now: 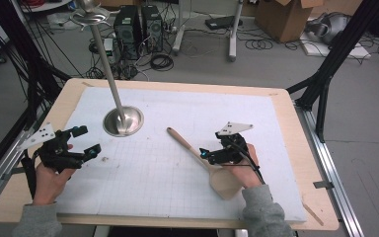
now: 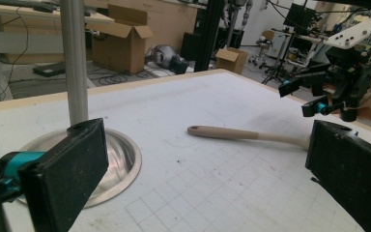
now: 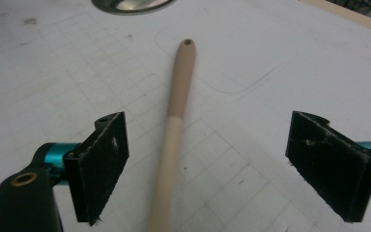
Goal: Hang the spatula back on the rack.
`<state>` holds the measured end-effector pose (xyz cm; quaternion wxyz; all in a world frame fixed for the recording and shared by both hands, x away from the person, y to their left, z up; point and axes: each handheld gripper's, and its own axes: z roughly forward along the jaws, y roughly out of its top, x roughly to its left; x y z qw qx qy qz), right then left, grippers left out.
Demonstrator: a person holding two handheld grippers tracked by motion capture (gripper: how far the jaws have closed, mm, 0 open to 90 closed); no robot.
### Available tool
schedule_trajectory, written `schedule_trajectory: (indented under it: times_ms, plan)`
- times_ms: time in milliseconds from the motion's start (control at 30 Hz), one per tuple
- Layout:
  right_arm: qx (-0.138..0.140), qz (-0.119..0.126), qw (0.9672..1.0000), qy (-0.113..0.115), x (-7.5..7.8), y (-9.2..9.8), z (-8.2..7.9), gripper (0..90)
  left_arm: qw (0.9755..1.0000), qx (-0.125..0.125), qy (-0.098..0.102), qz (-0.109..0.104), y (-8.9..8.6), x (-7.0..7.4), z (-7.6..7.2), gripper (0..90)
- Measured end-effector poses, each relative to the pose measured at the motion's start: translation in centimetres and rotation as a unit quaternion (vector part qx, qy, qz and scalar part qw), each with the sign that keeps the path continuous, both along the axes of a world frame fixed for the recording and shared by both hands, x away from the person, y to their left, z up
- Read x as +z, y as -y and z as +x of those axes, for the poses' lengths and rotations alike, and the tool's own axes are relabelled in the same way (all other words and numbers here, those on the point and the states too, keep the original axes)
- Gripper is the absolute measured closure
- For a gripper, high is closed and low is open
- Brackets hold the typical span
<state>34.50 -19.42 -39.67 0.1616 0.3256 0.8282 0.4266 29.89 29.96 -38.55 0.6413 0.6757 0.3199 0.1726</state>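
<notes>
A: Wooden spatula [image 1: 205,160] flat on the white mat [image 1: 276,128], handle tip toward eleven o'clock, blade toward five, close to the near edge of the worktop [image 1: 296,106].

B: And the right gripper [image 3: 207,159]?

A: Above the handle, fingers [image 3: 104,164] wide apart, one on each side of it, nothing pinched yet. Handle slightly nearer the left finger in the right gripper view.

B: Best way down?

A: Straight down, probably with a small shift to centre the handle between the fingers. Worth closing only once both pads sit level with the handle's sides, just above the mat. Too high, and likely to roll off the rounded wood.

B: Grip point?

A: Around the colour change on the handle, or a little toward the blade. Closer to the weight, so less droop on the lift, most likely.

B: Left gripper [image 1: 79,143]?

A: At nine o'clock, well apart from the spatula, fingers open and empty, near the metal stand [image 1: 123,121] with its pole. Fine parked there, out of the way.
</notes>
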Motion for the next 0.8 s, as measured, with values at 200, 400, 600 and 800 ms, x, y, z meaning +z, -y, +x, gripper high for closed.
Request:
schedule_trajectory:
  times_ms: [200, 400, 600, 800]
  plan:
    - [0.006, -0.008, 0.9999, -0.011, -0.6, -0.9, 0.3, 13.6, 1.0000, 0.001, -0.003, 0.003, 0.0, -0.1, 0.0, 1.8]
    - [0.012, -0.025, 0.9993, -0.024, -1.4, -1.6, 0.6, 13.6, 1.0000, 0.003, -0.002, 0.004, -0.1, -0.1, -0.3, 1.8]
    - [0.025, -0.042, 0.9979, -0.042, -2.2, -2.3, 0.8, 13.9, 1.0000, 0.008, -0.004, 0.003, -0.4, -0.1, -0.6, 1.8]
    - [0.029, -0.056, 0.9965, -0.054, -2.8, -2.9, 1.0, 14.4, 0.9999, 0.009, -0.004, 0.004, -0.6, -0.1, -0.7, 1.8]
